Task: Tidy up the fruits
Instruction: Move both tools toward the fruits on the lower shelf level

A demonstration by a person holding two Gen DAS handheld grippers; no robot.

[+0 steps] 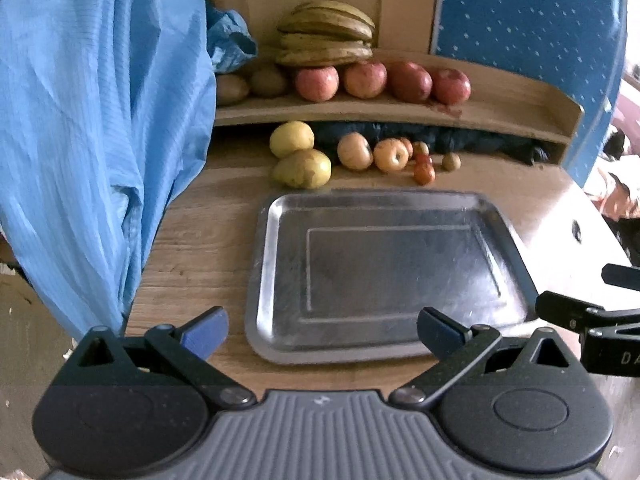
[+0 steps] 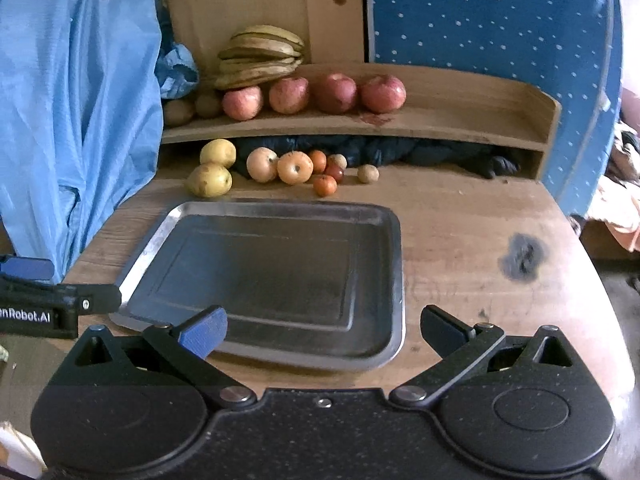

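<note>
Both hand-held grippers, left and right, are wide and hold nothing. Reach over the empty metal tray; pick one yellow pear gently.

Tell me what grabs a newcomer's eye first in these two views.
The bare metal tray fills the middle of the wooden table. Behind it, four red apples line the shelf beside a banana bunch; smaller fruits lie on the table below. Blue fabric hangs at left.
</note>
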